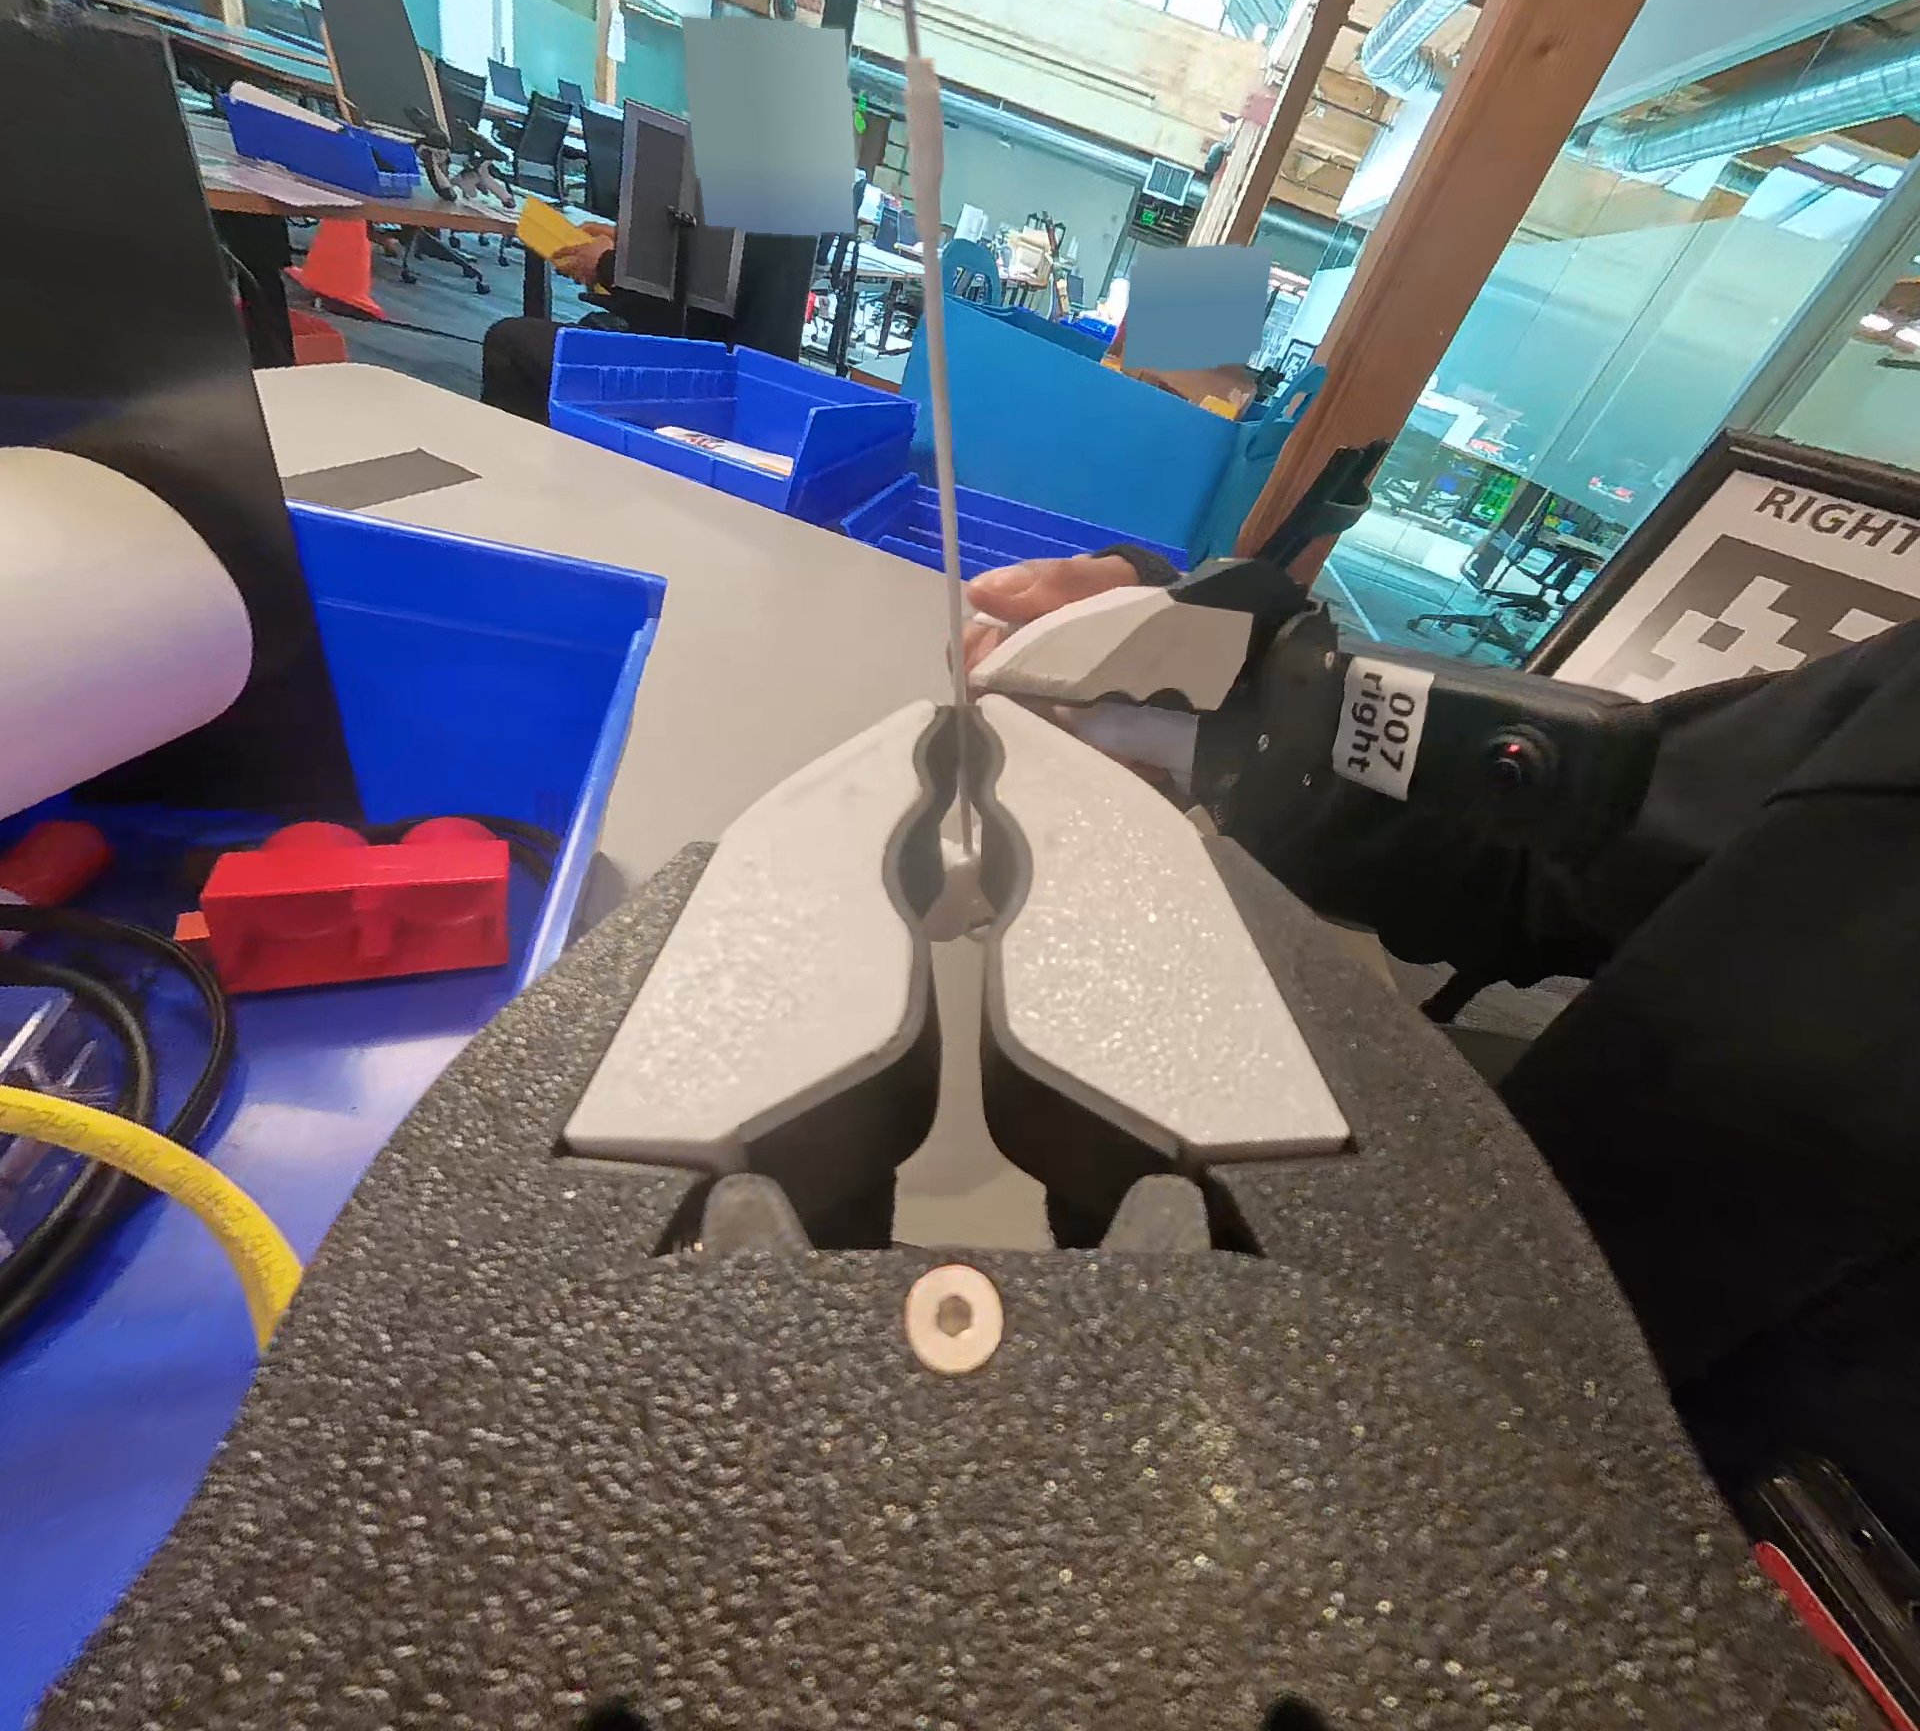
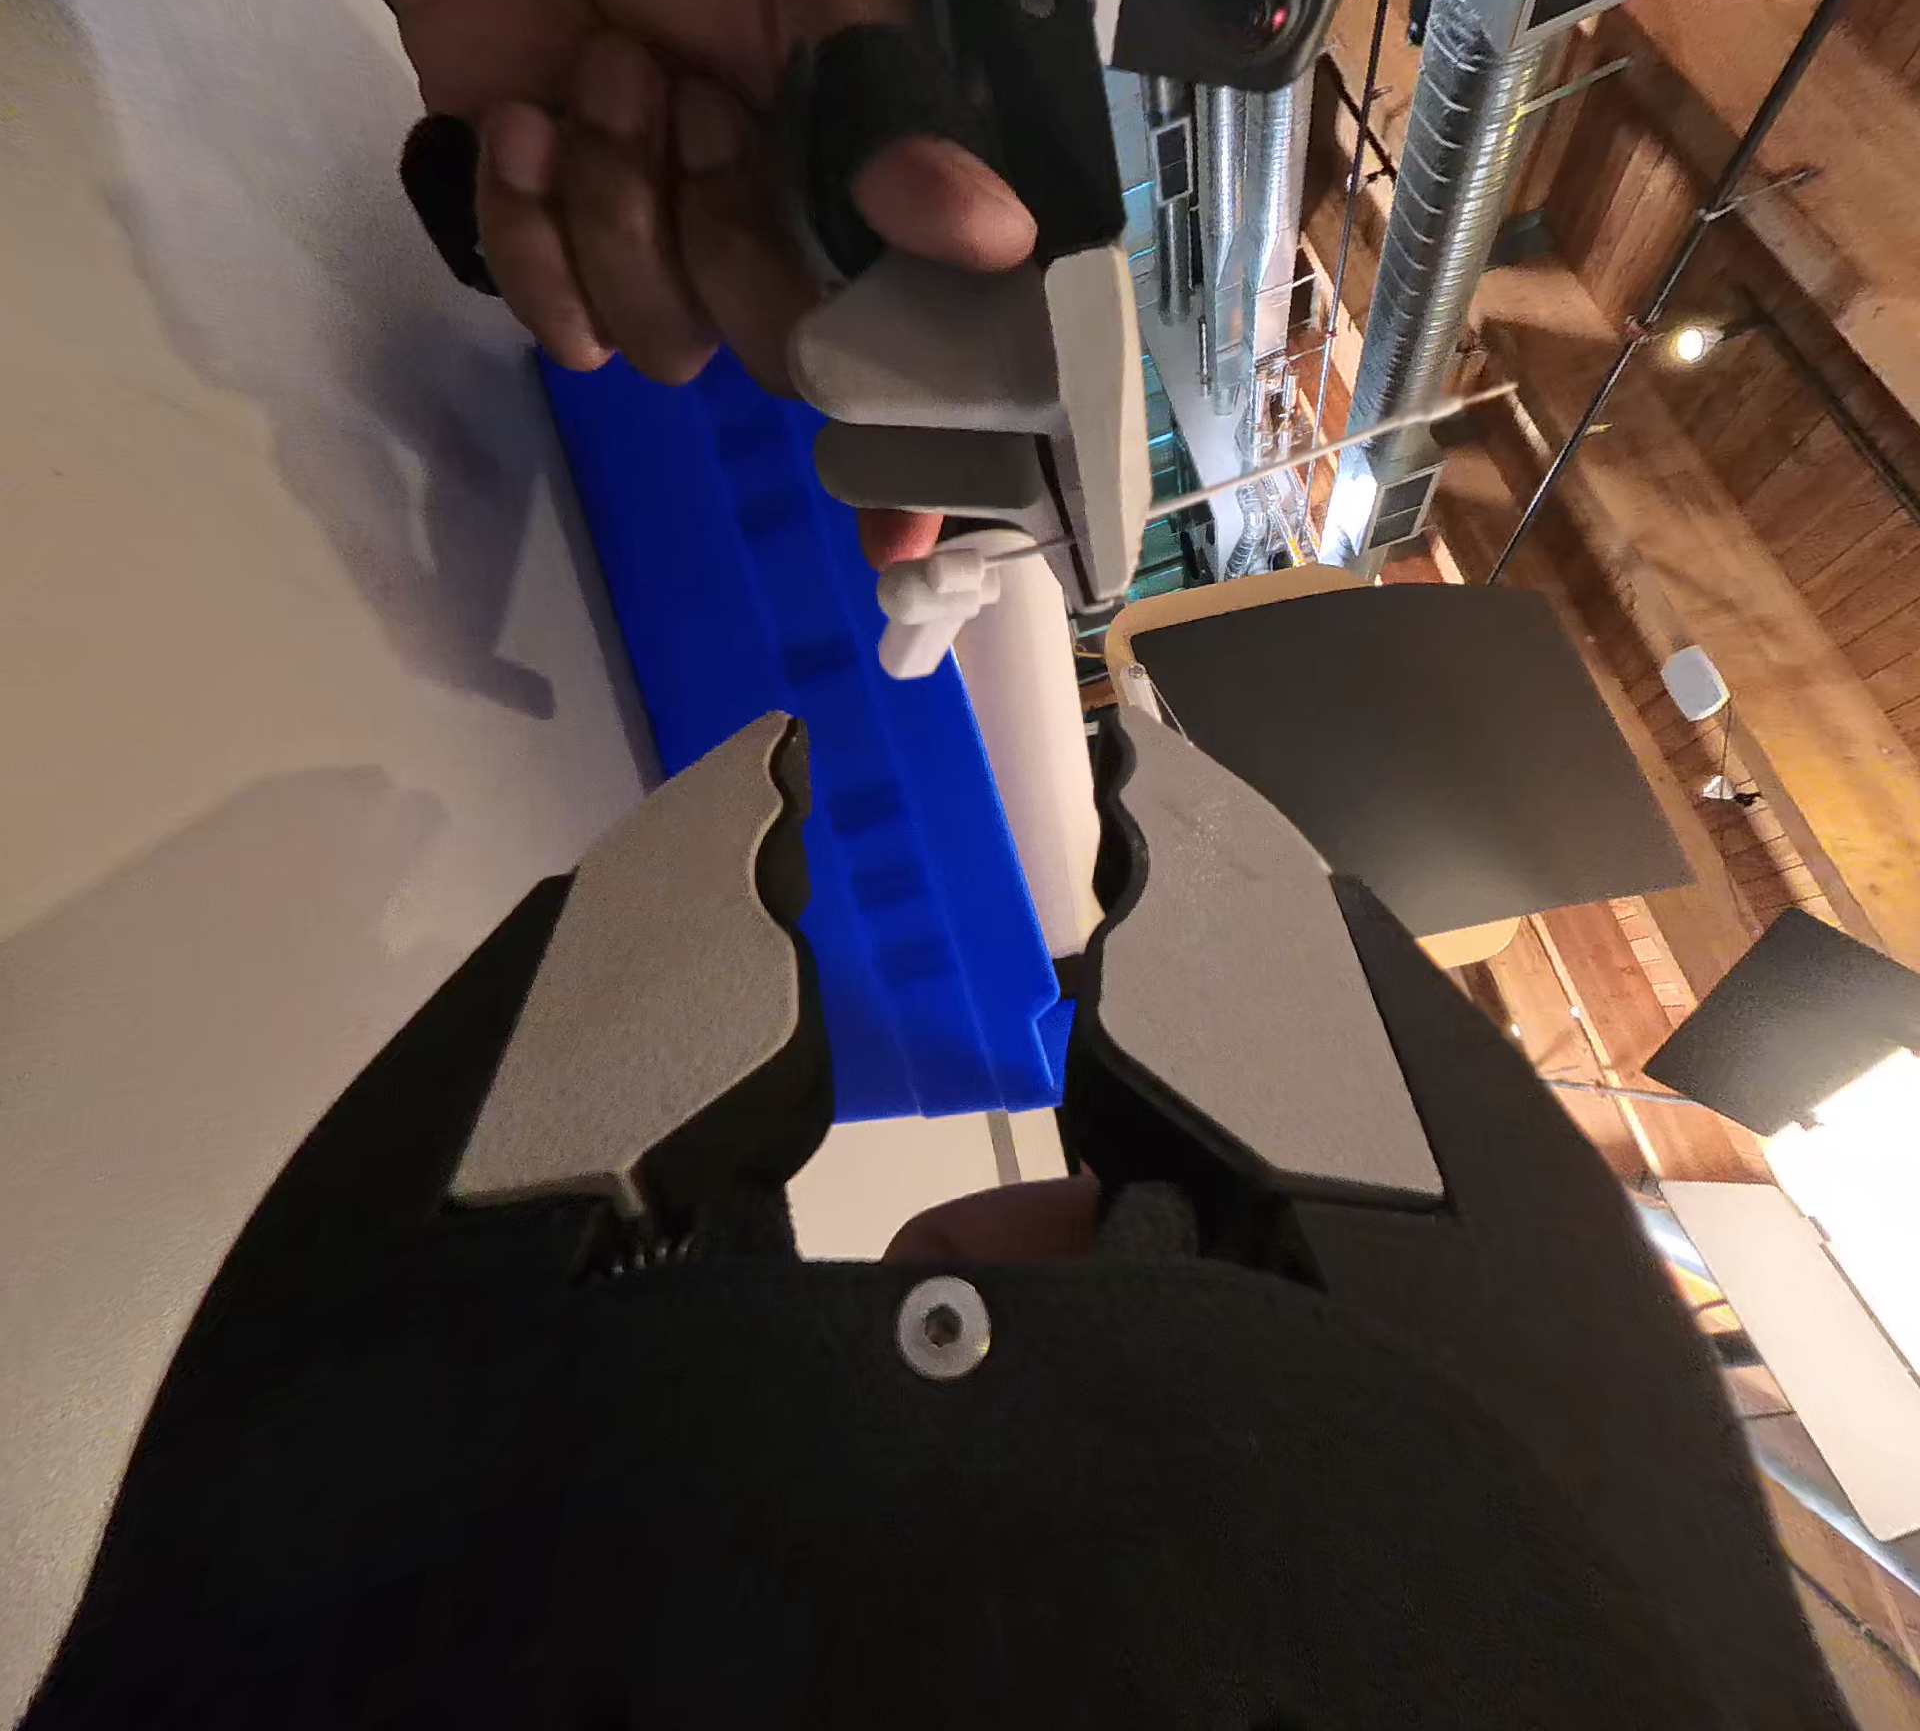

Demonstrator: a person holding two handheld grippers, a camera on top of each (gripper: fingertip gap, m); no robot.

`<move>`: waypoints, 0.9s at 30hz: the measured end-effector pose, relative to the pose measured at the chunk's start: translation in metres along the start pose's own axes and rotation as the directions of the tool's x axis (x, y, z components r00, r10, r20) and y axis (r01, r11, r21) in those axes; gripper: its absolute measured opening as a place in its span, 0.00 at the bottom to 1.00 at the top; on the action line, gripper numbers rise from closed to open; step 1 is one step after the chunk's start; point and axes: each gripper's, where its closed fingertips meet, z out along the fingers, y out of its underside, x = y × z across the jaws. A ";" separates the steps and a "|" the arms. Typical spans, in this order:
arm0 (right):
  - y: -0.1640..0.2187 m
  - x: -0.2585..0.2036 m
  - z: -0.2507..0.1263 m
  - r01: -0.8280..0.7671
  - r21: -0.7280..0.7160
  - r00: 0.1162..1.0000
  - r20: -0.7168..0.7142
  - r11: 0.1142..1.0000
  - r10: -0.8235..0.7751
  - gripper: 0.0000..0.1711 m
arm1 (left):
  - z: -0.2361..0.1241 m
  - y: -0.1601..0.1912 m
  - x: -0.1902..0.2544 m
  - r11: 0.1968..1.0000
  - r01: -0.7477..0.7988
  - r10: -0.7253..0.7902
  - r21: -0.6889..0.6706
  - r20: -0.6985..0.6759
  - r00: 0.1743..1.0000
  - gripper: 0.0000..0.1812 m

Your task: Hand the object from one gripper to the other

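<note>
The thin rod [image 1: 940,393] runs past the top edge, its tip unseen

blue bin [image 1: 478,642], red block [image 1: 353,912], yellow cable [image 1: 187,1182]

A: What are the tools built like?

B: The left gripper [image 1: 961,725] has a black pebbled body, one silver hex screw [image 1: 953,1318] in its middle, and pale grey fingers [image 1: 1132,943] with scalloped black inner edges.

A: And the other?

B: The right gripper [image 2: 951,746] matches it: black shell, grey wavy-edged fingers, a silver screw [image 2: 942,1328]. From the left wrist view it carries a white label [image 1: 1382,731]. The person wears a black sleeve [image 1: 1756,1006].
</note>
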 end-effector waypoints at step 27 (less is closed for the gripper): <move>-0.027 0.009 -0.010 -0.960 0.082 0.269 0.532 0.267 0.803 0.09 | 0.009 0.009 0.027 0.966 -0.257 0.254 -0.037 -0.071 0.965 0.23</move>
